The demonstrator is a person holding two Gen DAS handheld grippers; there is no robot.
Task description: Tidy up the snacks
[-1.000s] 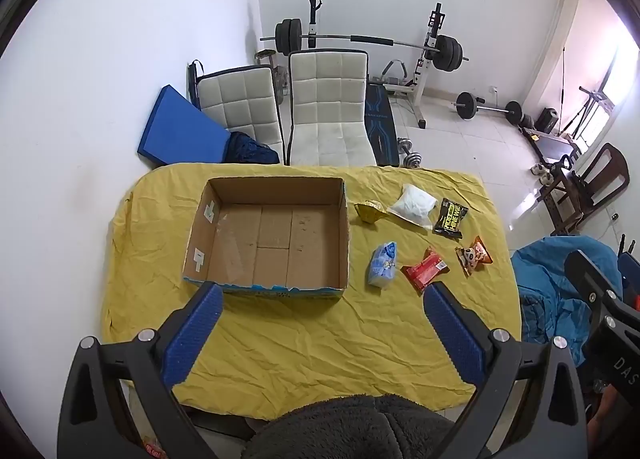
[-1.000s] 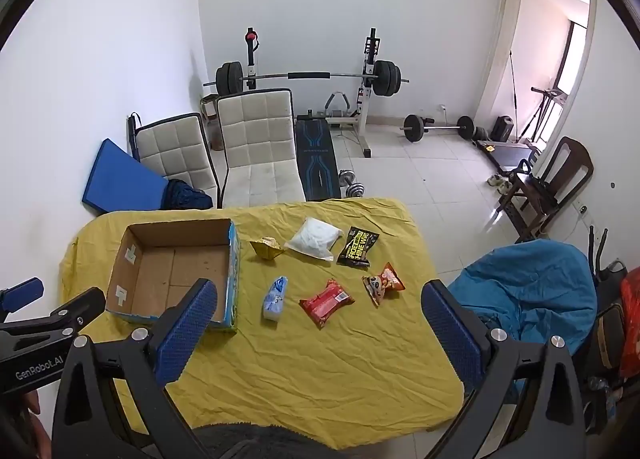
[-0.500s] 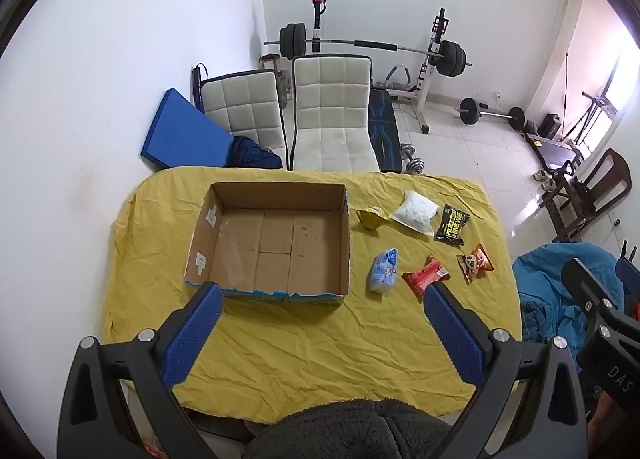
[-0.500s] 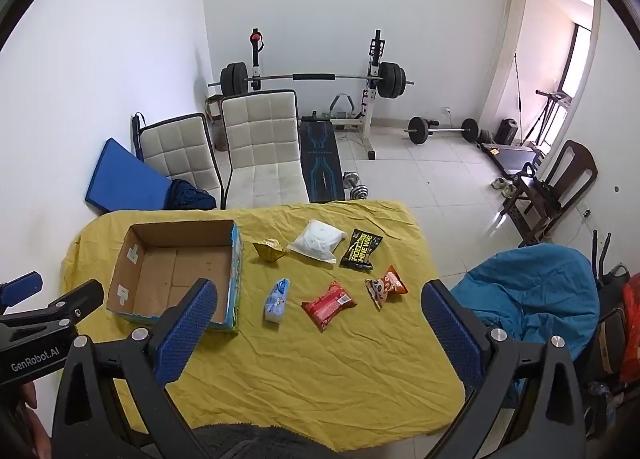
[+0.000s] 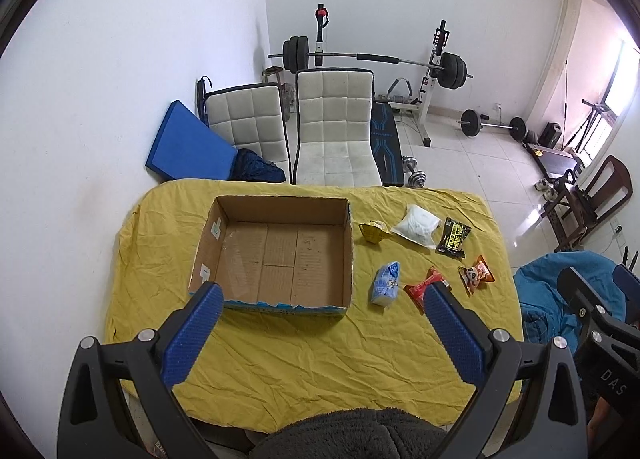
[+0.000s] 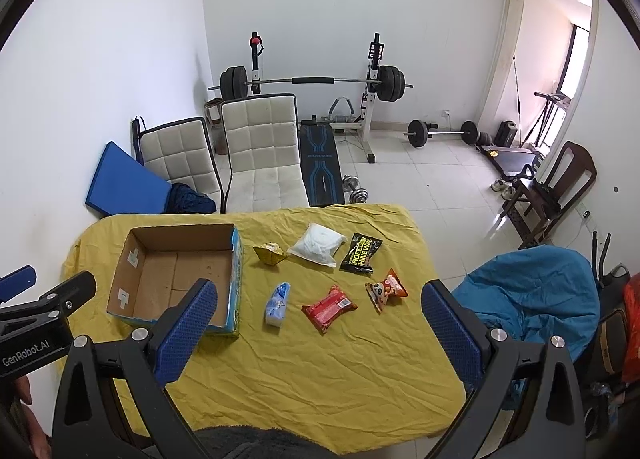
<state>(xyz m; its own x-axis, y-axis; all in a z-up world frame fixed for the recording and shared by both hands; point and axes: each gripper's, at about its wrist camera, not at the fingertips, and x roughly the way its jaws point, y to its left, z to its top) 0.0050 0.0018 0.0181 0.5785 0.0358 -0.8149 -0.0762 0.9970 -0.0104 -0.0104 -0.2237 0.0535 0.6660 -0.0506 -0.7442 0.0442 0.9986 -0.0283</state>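
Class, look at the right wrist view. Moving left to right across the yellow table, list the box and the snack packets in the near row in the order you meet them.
cardboard box → light blue packet → red packet → orange packet

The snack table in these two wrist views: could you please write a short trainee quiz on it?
1. How many snack packets lie on the yellow cloth?
2. True or false: the cardboard box already holds a snack.
3. Which packet lies nearest the box's right wall? A) gold packet B) black packet C) orange packet

Key:
1. Six: gold, white packet, black, light blue packet, red packet, orange.
2. False; only its bare floor shows.
3. A.
Bonus fact: the left gripper and the right gripper are both open, holding nothing.
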